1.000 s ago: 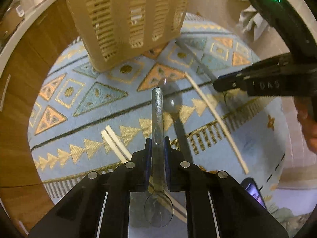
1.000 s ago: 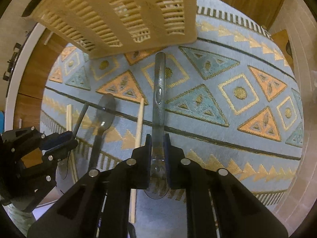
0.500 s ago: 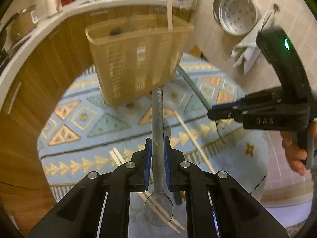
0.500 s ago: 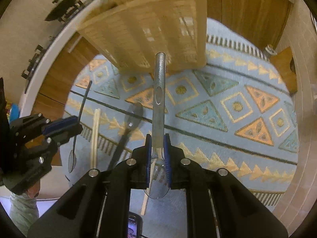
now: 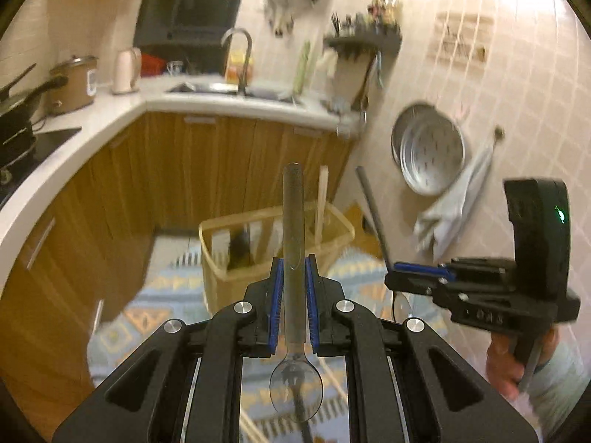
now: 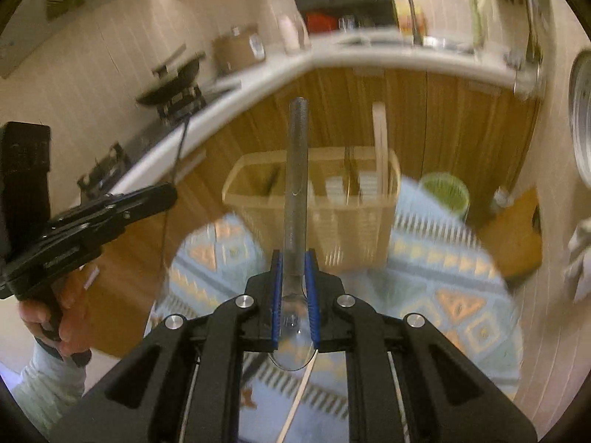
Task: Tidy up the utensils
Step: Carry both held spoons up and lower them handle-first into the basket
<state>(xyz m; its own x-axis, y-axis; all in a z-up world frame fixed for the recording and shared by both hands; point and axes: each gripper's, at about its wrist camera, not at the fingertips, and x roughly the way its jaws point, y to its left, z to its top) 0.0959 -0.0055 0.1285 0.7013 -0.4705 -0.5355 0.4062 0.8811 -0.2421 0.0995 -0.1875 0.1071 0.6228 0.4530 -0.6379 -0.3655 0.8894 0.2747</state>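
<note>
Kitchen interior, warm light. Walls: pale square tile [image 5: 491,85]. L-shaped white worktop [image 5: 229,105] over wood-fronted cabinets [image 5: 207,170]; inset sink with arched tap [image 5: 238,50]. Kettle [image 5: 125,70] and cooker pot [image 5: 74,83] stood beside it. Perforated metal pan [image 5: 430,151] and cloth [image 5: 458,199] hung on the wall. Floor: blue patterned rug [image 6: 450,295].

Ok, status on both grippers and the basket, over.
Left gripper shut on a spoon. Right gripper likewise, second spoon. Basket ahead on rug, chopsticks inside. Path clear.
</note>
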